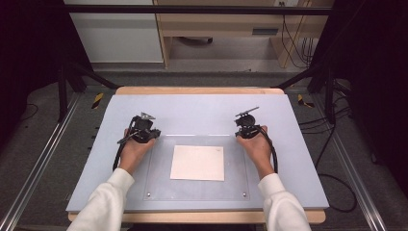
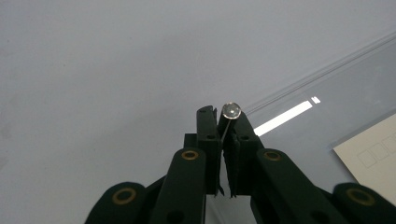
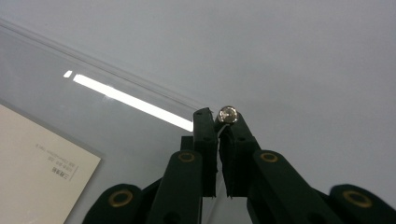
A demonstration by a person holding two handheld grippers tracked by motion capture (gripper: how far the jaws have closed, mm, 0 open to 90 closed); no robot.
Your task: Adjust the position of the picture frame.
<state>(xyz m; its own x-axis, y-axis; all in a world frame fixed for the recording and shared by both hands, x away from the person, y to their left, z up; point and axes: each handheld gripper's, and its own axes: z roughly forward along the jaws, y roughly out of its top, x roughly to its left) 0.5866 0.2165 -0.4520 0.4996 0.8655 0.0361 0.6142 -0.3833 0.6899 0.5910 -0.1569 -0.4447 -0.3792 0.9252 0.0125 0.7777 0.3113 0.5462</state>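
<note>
The left gripper (image 1: 143, 129) is sitting at the far left corner of the clear acrylic sheet (image 1: 163, 187), which is lying flat on the pale blue bench (image 1: 202, 108). In the left gripper view its jaws are standing pressed together, clamping the sheet's corner edge between them, right beside a small round metal stud (image 2: 231, 110) set in that corner. The person's left hand (image 1: 132, 153) is wrapping around the gripper body just outside the sheet's left edge.

Under the sheet, near its middle, a white card (image 1: 197, 162) is lying flat; its printing is too small to read.

At the sheet's far right corner the right gripper (image 1: 248, 128) is resting, with the right hand (image 1: 256, 147) behind it over the sheet's right edge. In the right gripper view its jaws are likewise standing together, pinching the sheet's edge beside another metal stud (image 3: 228, 114) at that corner. A bright strip of reflected light is running across the sheet near both corners.
</note>
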